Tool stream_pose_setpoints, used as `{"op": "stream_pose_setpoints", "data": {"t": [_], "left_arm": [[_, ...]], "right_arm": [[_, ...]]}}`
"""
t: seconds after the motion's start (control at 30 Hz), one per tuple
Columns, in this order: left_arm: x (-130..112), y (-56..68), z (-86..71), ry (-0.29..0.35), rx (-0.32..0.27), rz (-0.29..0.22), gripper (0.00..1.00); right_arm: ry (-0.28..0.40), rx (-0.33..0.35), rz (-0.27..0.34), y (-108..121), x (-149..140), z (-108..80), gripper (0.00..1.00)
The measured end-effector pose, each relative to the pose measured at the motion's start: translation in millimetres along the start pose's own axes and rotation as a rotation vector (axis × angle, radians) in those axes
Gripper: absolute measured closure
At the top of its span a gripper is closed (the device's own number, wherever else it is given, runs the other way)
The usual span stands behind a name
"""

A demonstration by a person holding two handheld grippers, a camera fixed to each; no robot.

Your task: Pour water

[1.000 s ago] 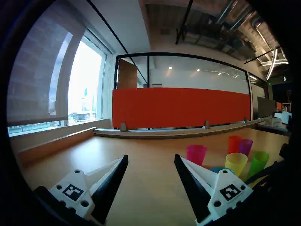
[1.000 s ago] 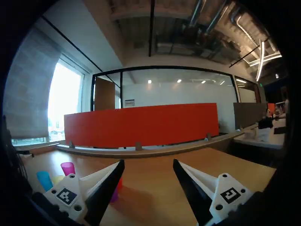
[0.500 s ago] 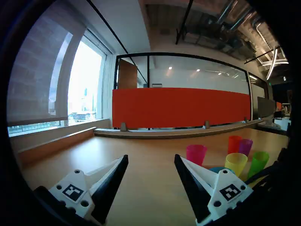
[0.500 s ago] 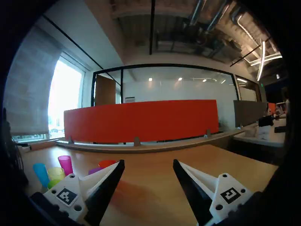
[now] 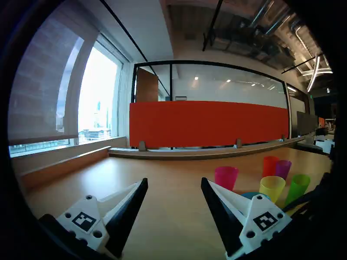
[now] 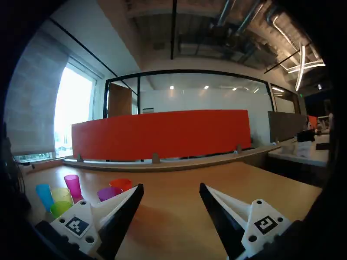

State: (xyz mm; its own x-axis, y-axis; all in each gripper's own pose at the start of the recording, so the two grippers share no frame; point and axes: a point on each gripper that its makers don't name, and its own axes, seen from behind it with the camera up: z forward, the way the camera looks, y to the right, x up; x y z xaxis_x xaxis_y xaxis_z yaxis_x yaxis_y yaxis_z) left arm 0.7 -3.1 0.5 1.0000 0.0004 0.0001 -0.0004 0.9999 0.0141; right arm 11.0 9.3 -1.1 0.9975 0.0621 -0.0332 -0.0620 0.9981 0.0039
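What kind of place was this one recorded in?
Most likely an open-plan office: a long wooden desk with an orange divider panel, a glass-walled room behind it, and exposed ceiling pipes.

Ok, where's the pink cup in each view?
Left gripper view: pink cup right of centre, left of the yellow cup.
Right gripper view: pink cup lower left, just right of the yellow cup.
Shared landmark: the red partition across the back.
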Motion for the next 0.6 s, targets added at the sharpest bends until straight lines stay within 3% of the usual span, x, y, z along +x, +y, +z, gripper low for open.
{"op": "stream_pose_setpoints", "data": {"t": [0.6], "left_arm": [[0.0, -0.1, 0.3, 0.0, 0.0, 0.0, 0.1]], "right_arm": [[-0.032, -0.005, -0.059, -7.8, -10.4, 1.0, 0.01]]}}
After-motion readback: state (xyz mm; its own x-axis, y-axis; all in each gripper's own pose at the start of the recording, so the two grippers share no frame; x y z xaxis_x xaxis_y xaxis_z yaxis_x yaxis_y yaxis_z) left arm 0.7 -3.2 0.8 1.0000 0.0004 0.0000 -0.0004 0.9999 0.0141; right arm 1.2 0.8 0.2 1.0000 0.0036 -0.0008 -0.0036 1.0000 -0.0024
